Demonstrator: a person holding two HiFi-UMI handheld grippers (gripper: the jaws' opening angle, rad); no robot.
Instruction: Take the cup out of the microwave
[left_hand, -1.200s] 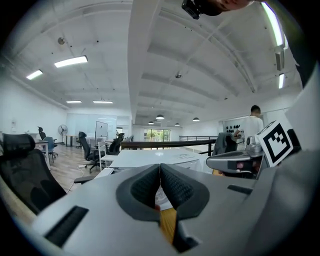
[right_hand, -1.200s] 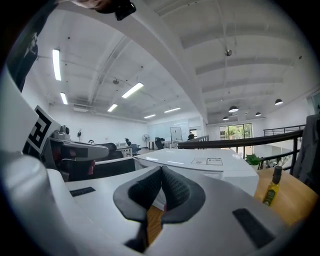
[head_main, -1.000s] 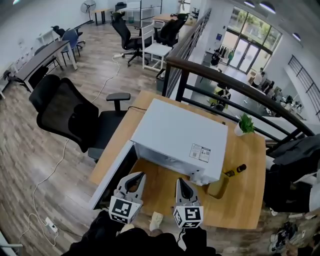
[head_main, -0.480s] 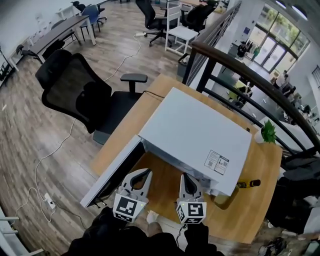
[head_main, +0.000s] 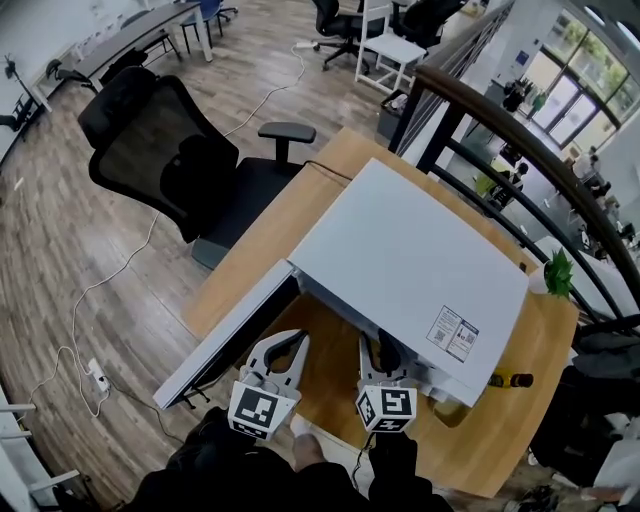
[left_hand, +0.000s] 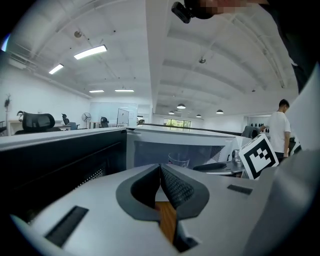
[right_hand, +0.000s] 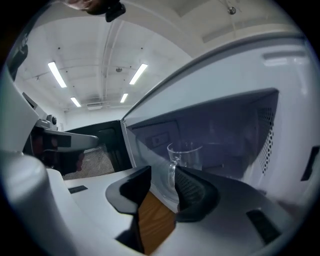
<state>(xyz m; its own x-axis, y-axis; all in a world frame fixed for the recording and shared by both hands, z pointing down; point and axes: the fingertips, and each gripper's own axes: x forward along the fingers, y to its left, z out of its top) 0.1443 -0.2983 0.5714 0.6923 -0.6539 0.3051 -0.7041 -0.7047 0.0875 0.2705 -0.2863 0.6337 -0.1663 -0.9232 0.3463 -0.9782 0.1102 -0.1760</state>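
**Clear glass cup with side handle (right_hand: 184, 154): upright inside the open white microwave oven (head_main: 410, 255), not yet taken.**

The cup stands upright on the cavity floor, near the front opening, and the dark-windowed door (head_main: 225, 340) is swung wide. Judged light, rigid, smooth-walled and breakable, so it is likely to slip under a weak pinch. The handle (right_hand: 172, 167) faces outward and looks the surest hold, or else the wall below the rim. The right gripper (right_hand: 162, 181) is opening its fingers with nothing between them; the cup stands beyond the tips, in line with the gap. The left gripper (left_hand: 160, 170) has its fingers together, empty, over the wooden table (head_main: 268, 222).
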